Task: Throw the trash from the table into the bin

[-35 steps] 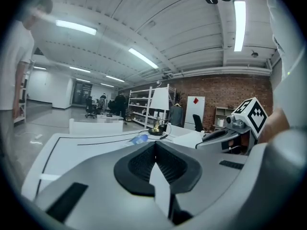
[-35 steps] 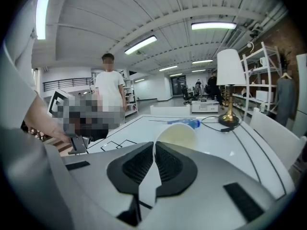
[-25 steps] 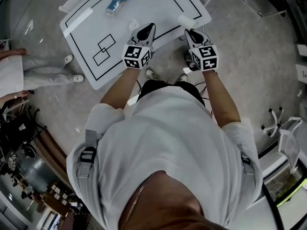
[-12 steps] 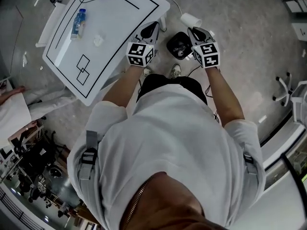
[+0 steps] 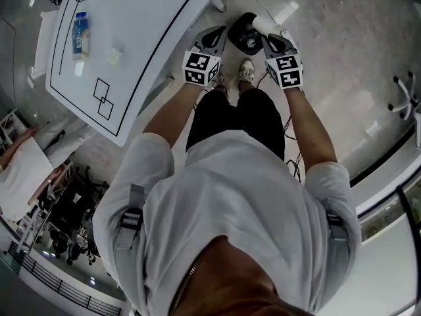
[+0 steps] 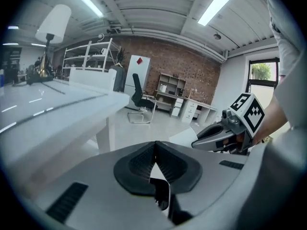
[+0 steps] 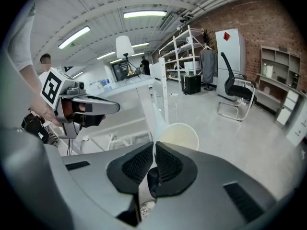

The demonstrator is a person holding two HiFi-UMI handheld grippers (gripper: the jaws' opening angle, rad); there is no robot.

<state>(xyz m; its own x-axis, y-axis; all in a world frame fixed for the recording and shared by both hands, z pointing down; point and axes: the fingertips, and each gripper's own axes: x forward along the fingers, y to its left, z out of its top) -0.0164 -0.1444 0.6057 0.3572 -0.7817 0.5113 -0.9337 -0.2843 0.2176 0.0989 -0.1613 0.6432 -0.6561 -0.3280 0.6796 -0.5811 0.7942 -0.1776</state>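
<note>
The paper cup point(image 5: 263, 24) is right at the bin point(image 5: 237, 42). From above it sits over the bin's far edge, but I can't tell how high over it. It is not in the bin yet. The right tongs point(image 5: 272, 39) have it by the rim. They are almost shut, and the thin cup wall is pinched between the pads. In the right gripper view the cup's open mouth shows just past the tips.

The left tongs point(image 5: 215, 38) are on the other side of the bin, close to it. They are shut tight, and I see nothing in them.

So I think the task is part way done. One piece of trash is about to go in. The next step looks like letting go of the cup over the bin's opening.

More is left. The counter point(image 5: 154, 18) is off to one side of the bin. A bottle point(image 5: 80, 35) lies on it, well away from the bin. A small crumpled paper point(image 5: 116, 54) lies near the bottle, a bit closer to the bin. Both need a trip to the bin, I would say.
</note>
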